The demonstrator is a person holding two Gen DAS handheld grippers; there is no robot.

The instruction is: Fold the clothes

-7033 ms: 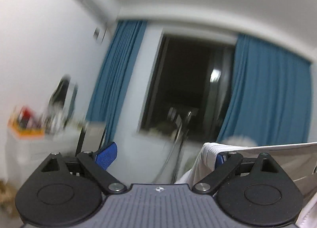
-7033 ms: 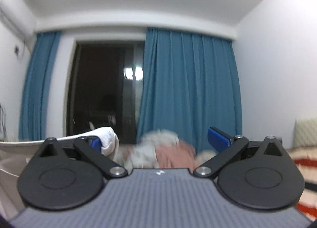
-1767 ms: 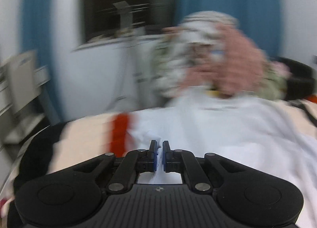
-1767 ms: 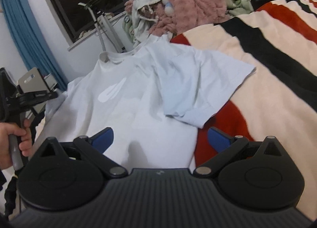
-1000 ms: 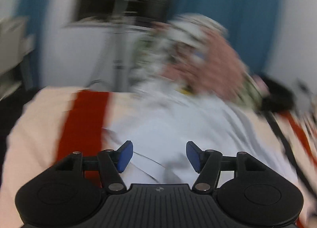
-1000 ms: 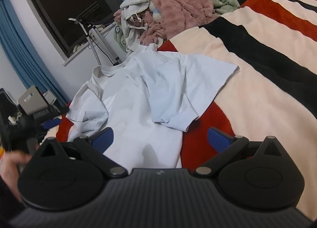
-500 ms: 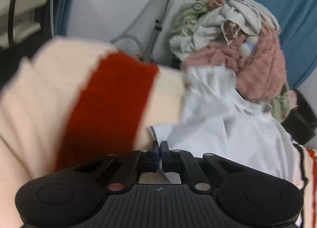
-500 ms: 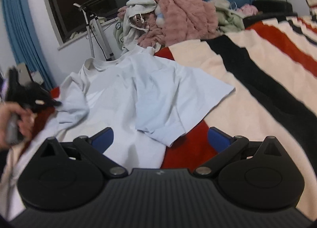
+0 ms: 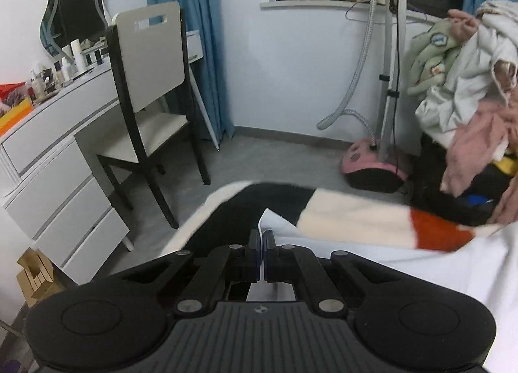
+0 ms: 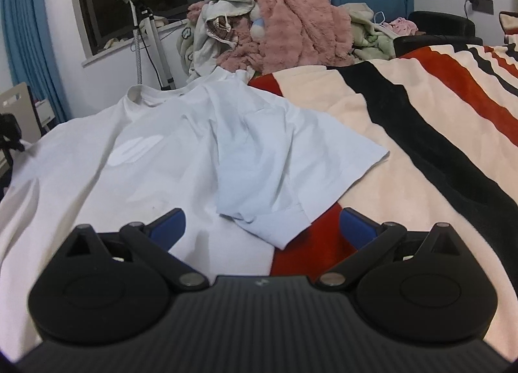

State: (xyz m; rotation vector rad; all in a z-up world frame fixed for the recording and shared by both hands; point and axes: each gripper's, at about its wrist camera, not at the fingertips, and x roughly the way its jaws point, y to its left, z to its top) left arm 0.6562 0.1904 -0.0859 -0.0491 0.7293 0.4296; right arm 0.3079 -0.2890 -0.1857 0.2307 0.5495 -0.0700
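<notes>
the white t-shirt (image 10: 155, 159) lay spread front-up on the striped blanket (image 10: 421, 133) that covered the bed, its collar toward the far edge where the heap of clothes (image 10: 275, 26) was piled. one sleeve was folded in over the chest, its hem reaching down to the red stripe near the bed's near edge. the shirt's other side ran out to the bed's left edge.

the left gripper (image 9: 261, 240) was clenched on a corner of the white t-shirt (image 9: 372, 253) at that left edge, a point of white cloth standing up just beyond the closed fingertips. past the edge of the bed, the grey floor, a chair (image 9: 152, 107) pushed toward a white dresser (image 9: 58, 159) and a garment steamer (image 9: 375, 159) by the wall were in view.

the right gripper (image 10: 259, 224) stood released, its blue-tipped fingers (image 10: 168, 224) spread wide with nothing pinched; the folded sleeve's hem and the red stripe lay in the gap ahead of it, whether it touched the cloth could not be told.
</notes>
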